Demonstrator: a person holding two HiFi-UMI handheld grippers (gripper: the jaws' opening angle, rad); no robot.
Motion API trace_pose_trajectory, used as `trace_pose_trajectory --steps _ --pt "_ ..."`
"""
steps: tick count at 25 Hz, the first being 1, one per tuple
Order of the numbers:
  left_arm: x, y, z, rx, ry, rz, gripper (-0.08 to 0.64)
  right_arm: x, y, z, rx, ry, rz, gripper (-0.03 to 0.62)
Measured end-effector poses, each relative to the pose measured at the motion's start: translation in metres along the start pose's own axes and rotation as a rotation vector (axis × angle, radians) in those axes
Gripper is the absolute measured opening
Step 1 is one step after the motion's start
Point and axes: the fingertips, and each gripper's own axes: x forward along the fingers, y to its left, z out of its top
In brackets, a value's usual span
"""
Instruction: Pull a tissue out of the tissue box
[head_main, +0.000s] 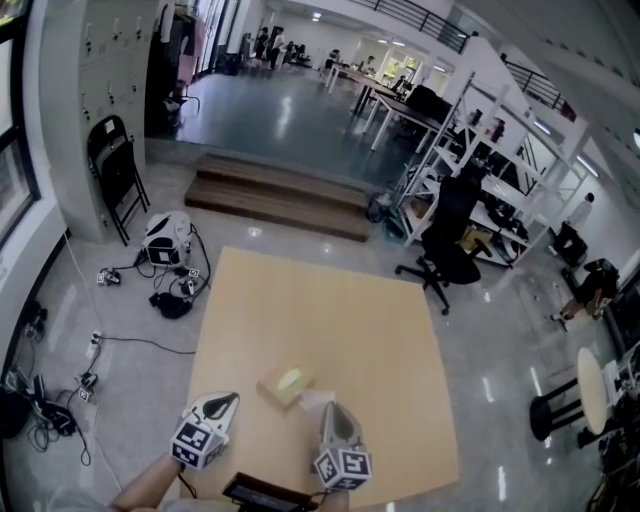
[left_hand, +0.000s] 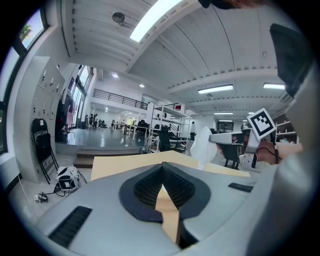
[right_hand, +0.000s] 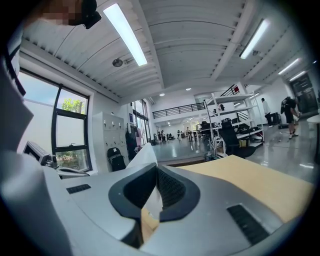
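**Pulling the tissue clear of the box**

Holds two grey plastic grippers with square-marker cubes closest in, low over the near edge of the table. Clamps the right gripper (head_main: 329, 407) on a thin white paper tissue (right_hand: 144, 156): jaws pressed together on the sheet, one peak standing up past the pads, the rest hanging below. Carries the left gripper (head_main: 230, 401) alongside, jaws closed on nothing, with only tabletop showing beneath the pads in the left gripper view.

Works over a large square table of pale tan wood (head_main: 330, 300). Has the small tan cardboard tissue box (head_main: 283, 384), pale oval opening upward, lying toward the near edge and a little left of the middle, between the two grippers' tips and apart from the left one. Has the tissue as a small white flag just beside the box's right end, pinched at the right gripper's tips and off the tabletop.

Reads as the pull itself: grip made, sheet out to the right of the box. Cannot tell from any view whether the tail of the sheet has left the opening.

Next, probably calls for carrying the right gripper up and away from the box with the pinch unbroken. Wants that steady rather than snatched, since so thin a sheet could tear. May also call for the left gripper to press down on the light box if it starts to lift or slide with the sheet.
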Motion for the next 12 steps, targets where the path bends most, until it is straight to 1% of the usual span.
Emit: trace_pose_trajectory --steps 4,9,12 --pt "-0.002 -0.003 0.000 0.010 -0.004 -0.007 0.006 -0.021 0.009 -0.001 -0.038 -0.001 -0.019 0.005" --pt "-0.008 -0.002 0.006 0.015 -0.020 -0.003 0.006 -0.038 0.019 -0.005 -0.027 -0.023 0.006 0.005" --pt "-0.011 -0.002 0.008 0.016 -0.028 -0.001 0.006 -0.047 0.018 -0.013 -0.001 -0.028 -0.006 0.005"
